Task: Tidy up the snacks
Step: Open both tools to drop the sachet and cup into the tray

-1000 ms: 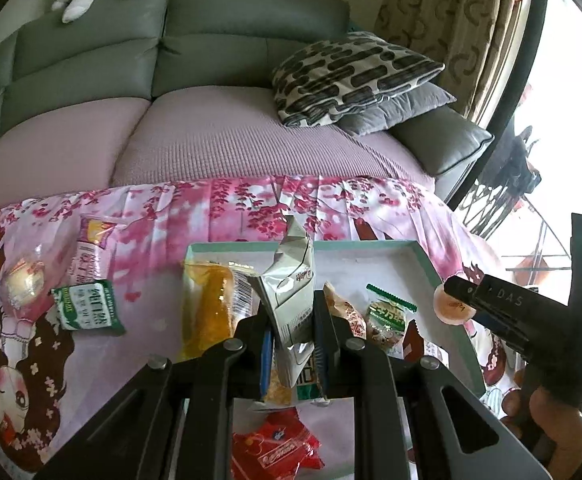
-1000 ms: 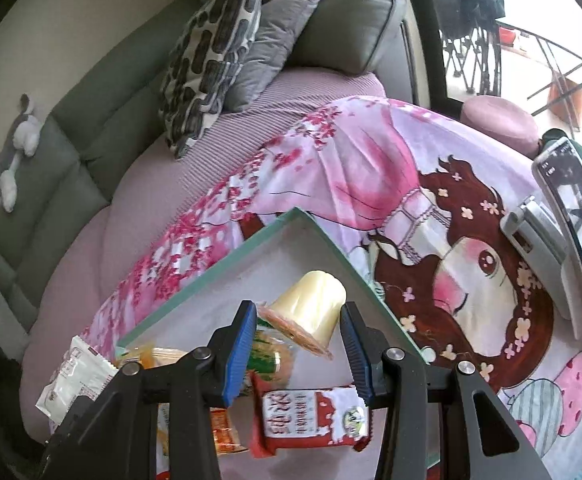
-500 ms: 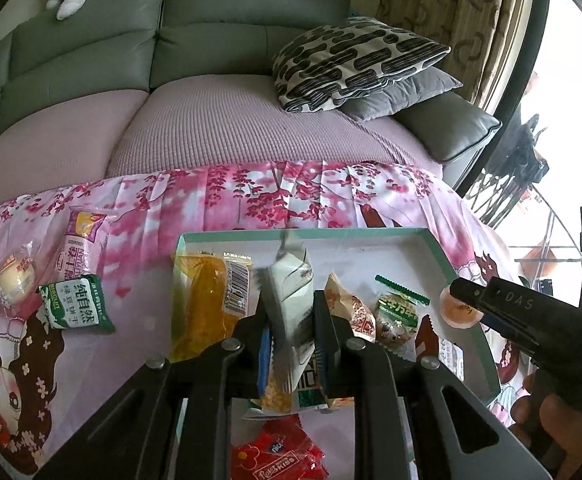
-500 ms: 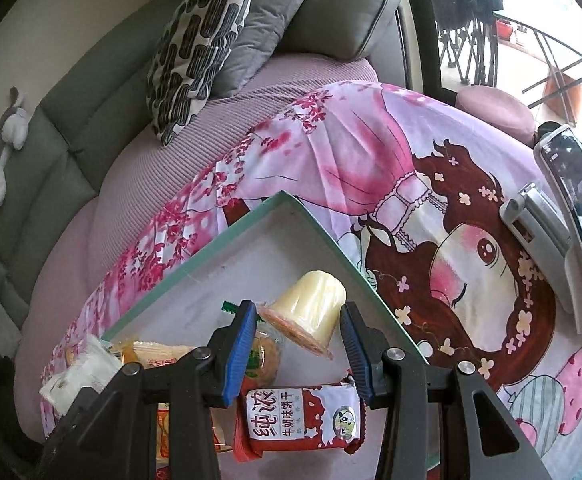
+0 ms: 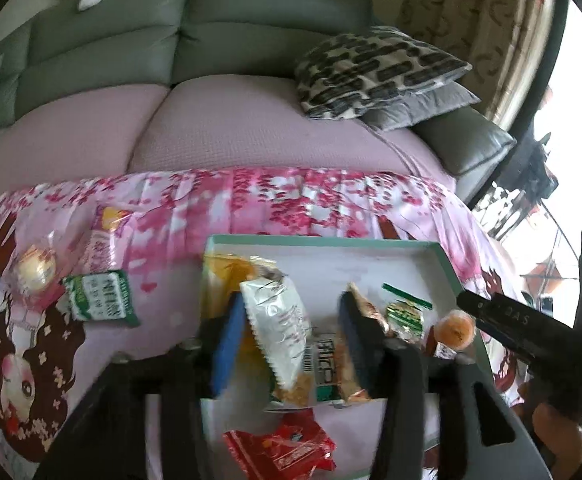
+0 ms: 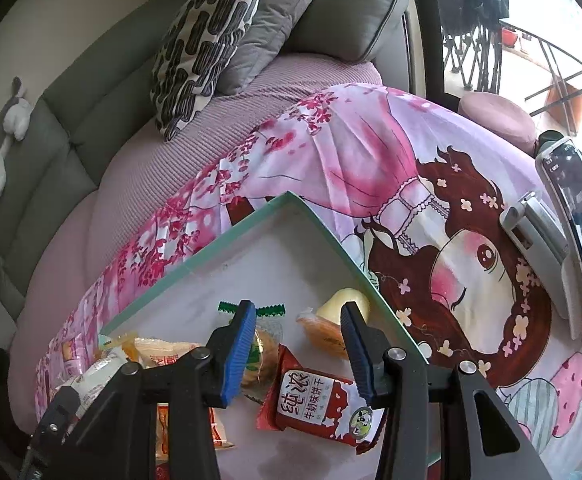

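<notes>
A teal-rimmed white tray (image 5: 443, 258) (image 6: 311, 220) on the pink cloth holds several snacks. My left gripper (image 5: 287, 320) is open above it; a silver snack packet (image 5: 279, 328) lies loose between its jaws on the pile. My right gripper (image 6: 297, 326) is open over the tray; the yellow jelly cup (image 6: 333, 322) lies on its side in the tray between the fingers, by the rim. A red biscuit packet (image 6: 319, 408) lies below it. A green packet (image 5: 101, 298), a round bun (image 5: 35, 272) and a pink packet (image 5: 101, 242) lie on the cloth left of the tray.
A grey sofa (image 5: 231, 128) with patterned cushions (image 5: 371, 68) stands behind the table. A phone on a stand (image 6: 575, 216) sits at the right edge. The right gripper body (image 5: 531, 332) shows right of the tray.
My left gripper opened and let go of the silver packet, which now lies in the tray. My right gripper opened and released the jelly cup into the tray.
</notes>
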`<control>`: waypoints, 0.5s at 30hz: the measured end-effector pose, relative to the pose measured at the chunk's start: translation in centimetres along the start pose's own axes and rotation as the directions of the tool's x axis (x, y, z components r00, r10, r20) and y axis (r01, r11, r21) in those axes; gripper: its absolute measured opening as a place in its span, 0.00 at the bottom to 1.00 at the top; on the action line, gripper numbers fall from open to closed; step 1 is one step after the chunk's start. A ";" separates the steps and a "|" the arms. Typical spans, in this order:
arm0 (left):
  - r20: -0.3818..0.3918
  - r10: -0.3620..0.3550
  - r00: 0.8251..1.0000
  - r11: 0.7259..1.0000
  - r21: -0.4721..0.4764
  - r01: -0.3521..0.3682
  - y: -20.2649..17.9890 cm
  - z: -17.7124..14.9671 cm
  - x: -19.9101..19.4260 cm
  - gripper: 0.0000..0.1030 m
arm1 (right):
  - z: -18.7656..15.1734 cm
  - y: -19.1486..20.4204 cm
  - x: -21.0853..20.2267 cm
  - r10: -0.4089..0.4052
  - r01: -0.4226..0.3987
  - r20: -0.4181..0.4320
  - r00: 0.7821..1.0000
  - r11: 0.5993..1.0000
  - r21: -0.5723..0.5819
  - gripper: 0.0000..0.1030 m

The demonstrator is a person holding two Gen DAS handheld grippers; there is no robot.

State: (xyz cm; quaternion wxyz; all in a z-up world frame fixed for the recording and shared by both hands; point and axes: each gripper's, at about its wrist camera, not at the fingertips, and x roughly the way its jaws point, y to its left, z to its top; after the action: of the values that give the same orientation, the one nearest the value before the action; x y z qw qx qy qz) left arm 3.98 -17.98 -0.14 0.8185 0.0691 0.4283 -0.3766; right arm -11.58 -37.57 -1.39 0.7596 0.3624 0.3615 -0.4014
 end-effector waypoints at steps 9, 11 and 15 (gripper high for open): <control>-0.088 0.158 0.984 0.972 -0.164 -0.170 4.5 -0.3 0.9 0.63 | -0.4 1.6 0.2 -0.037 0.035 -0.018 0.999 0.997 -0.076 0.63; -0.103 0.178 0.979 0.965 -0.175 -0.194 5.1 -0.4 1.0 0.69 | -0.6 2.0 0.3 -0.045 0.042 -0.023 0.999 0.995 -0.096 0.66; -0.126 0.222 0.967 0.950 -0.193 -0.244 6.2 -0.7 1.2 0.74 | -1.0 3.0 0.5 -0.047 0.042 -0.036 0.998 0.991 -0.130 0.67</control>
State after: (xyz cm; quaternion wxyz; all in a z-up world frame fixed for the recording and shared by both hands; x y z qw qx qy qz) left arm 8.19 -13.97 -2.78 0.8370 0.0529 0.4953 -0.2265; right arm -9.00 -35.61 -1.49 0.7651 0.3120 0.4094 -0.3869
